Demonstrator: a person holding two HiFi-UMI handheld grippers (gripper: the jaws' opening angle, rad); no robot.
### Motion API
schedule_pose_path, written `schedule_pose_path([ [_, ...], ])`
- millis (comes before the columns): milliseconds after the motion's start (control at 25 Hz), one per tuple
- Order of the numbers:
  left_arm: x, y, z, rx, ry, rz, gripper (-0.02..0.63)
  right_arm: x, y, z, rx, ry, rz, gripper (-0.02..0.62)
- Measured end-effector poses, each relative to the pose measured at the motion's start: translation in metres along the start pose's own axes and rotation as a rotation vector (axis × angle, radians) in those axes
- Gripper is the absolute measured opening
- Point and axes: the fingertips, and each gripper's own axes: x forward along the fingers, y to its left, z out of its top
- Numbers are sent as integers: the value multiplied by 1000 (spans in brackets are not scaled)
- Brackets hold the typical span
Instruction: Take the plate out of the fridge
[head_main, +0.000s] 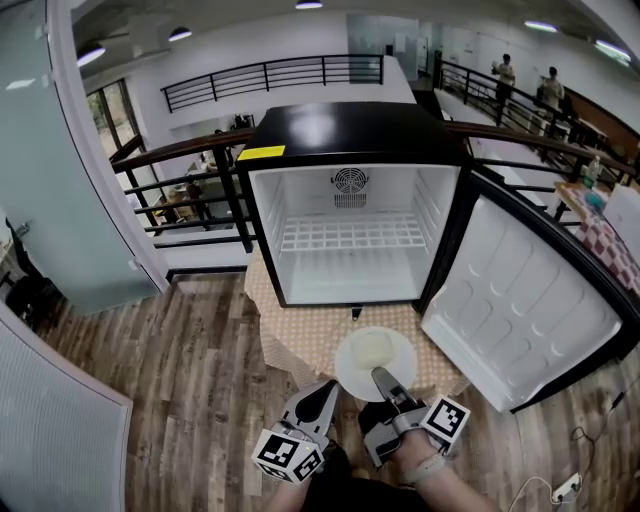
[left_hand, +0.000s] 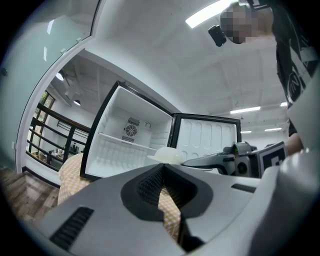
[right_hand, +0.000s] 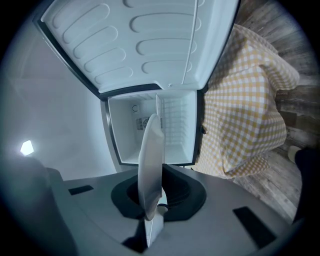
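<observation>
1. My right gripper (right_hand: 152, 210) is clenched on the rim of the plate (head_main: 375, 362). In the right gripper view the plate stands edge-on between the two jaws, which press on it from both sides.
2. The plate is outside the fridge (head_main: 350, 130), in front of its open mouth and above the checked cloth (head_main: 300, 340) that the fridge stands on. In the head view it looks roughly level, and its far edge is apart from the fridge's front.
3. My left gripper (left_hand: 161, 175) holds nothing. Its jaws are drawn together, with their tips meeting, and it sits just beside the right gripper on its left, low and near my body.
4. The fridge door (head_main: 520, 300) is swung wide open to the right, with its white inner side facing up.
5. Inside the fridge I see only a white wire shelf (head_main: 352, 235) and bare white walls.
6. A wooden floor (head_main: 190, 380) lies below and to the left.
</observation>
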Motion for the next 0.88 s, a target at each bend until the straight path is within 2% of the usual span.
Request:
schedule_pose_path([
  [360,-18,-12,-7,-3,1,8,9,-20,-6,-10,9,2,-11,41],
  [880,-20,-9,-1,8,1,-9,9,-21,-2,-18,2,2,4,41],
])
